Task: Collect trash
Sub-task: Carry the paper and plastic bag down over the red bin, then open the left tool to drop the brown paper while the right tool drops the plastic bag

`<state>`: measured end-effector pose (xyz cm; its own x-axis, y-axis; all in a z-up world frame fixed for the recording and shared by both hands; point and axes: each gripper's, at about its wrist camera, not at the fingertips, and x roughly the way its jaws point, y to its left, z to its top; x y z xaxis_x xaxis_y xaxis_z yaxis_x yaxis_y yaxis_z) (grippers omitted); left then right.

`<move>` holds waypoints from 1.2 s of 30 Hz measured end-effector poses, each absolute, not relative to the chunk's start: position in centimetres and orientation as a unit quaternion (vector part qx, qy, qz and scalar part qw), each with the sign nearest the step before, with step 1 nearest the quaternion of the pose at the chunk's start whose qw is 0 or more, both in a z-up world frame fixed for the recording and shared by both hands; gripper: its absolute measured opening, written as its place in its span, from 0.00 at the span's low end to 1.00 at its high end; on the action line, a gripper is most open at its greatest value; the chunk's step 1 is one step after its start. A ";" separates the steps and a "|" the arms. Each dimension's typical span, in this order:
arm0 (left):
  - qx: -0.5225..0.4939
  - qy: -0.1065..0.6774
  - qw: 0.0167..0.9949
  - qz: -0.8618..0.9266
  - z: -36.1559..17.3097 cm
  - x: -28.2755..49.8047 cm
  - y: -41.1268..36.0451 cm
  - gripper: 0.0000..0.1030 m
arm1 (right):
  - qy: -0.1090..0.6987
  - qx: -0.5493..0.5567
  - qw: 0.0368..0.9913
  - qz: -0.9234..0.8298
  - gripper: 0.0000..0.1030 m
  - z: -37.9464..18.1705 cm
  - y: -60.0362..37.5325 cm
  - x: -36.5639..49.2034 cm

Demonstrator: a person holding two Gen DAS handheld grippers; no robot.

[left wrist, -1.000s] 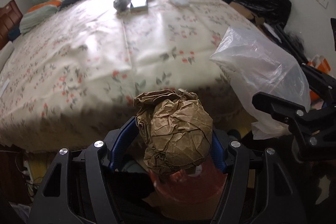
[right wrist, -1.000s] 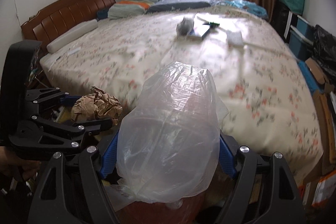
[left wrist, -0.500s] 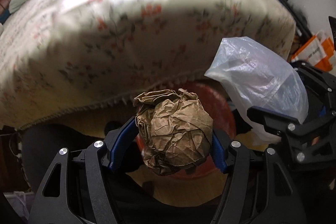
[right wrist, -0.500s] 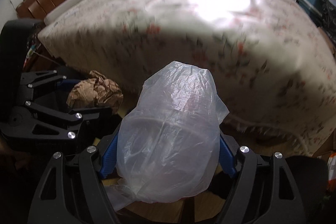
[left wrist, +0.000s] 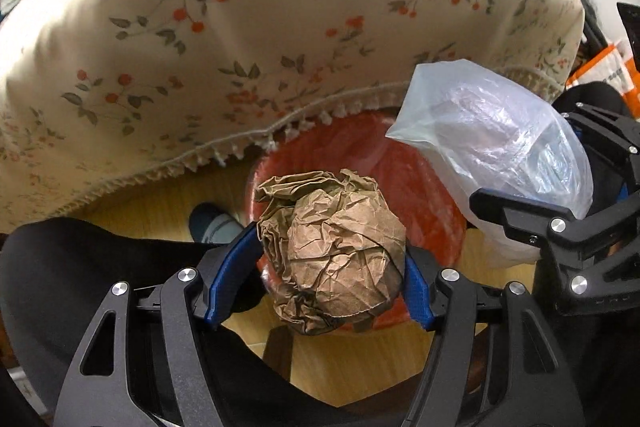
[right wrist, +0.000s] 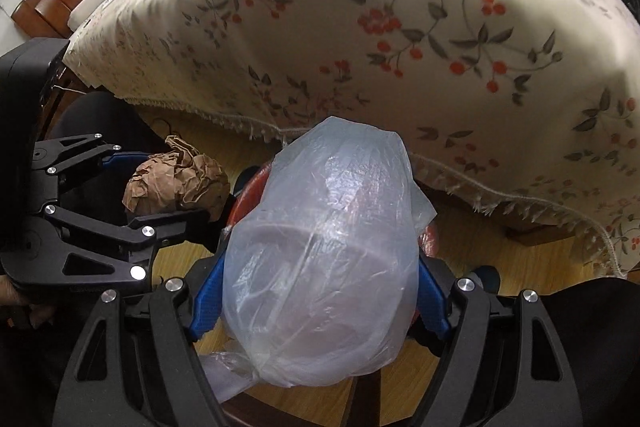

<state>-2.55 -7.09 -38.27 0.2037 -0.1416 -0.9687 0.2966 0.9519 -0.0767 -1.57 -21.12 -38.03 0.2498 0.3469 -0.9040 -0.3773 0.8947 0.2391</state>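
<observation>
The view is filled by the flowered bedspread (left wrist: 248, 39), its fringed hem draped over the wooden floor (left wrist: 352, 359). Below that hem, the red bin (left wrist: 404, 179) is seen standing on the floor, partly tucked under the overhang. Over its mouth, two pieces of trash are held.

The clear plastic bag (right wrist: 320, 251) is gripped by the right gripper (right wrist: 316, 291), whose jaws are spread wide yet pressed into the bag's sides. In the right wrist view the bin's rim is only glimpsed behind the bag. The crumpled brown paper ball (left wrist: 332, 251) is clamped by the left gripper (left wrist: 320, 283), whose blue pads (left wrist: 228, 279) are set moderately apart, with the ball squeezed between them.

A release into the bin looks to be the step in hand. It is best done with each item centred over the opening before the jaws are parted. The paper appears well placed above the red interior. The bag seems nearer the far rim, so a small shift inward would be wise. The bag is light and may drift or cling to a pad, so it should be lowered well in before letting go. The hanging fringe should be kept clear.
</observation>
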 end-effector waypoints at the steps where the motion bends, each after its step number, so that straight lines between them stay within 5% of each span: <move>1: 0.064 0.617 0.772 -0.142 -38.5 -2.4 -7.2 0.65 | 0.570 -0.013 0.789 0.229 0.75 -38.2 -21.1 -1.5; 36: 0.052 0.645 0.752 -0.123 -40.1 -1.4 -6.6 0.90 | 0.607 0.003 0.763 0.223 0.76 -40.8 -20.9 -0.4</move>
<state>-1.40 -6.63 -40.14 0.1370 -0.1187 -0.9834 0.2521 0.9643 -0.0812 -0.37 -20.95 -40.75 0.1633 0.3431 -0.9250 -0.3363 0.9008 0.2748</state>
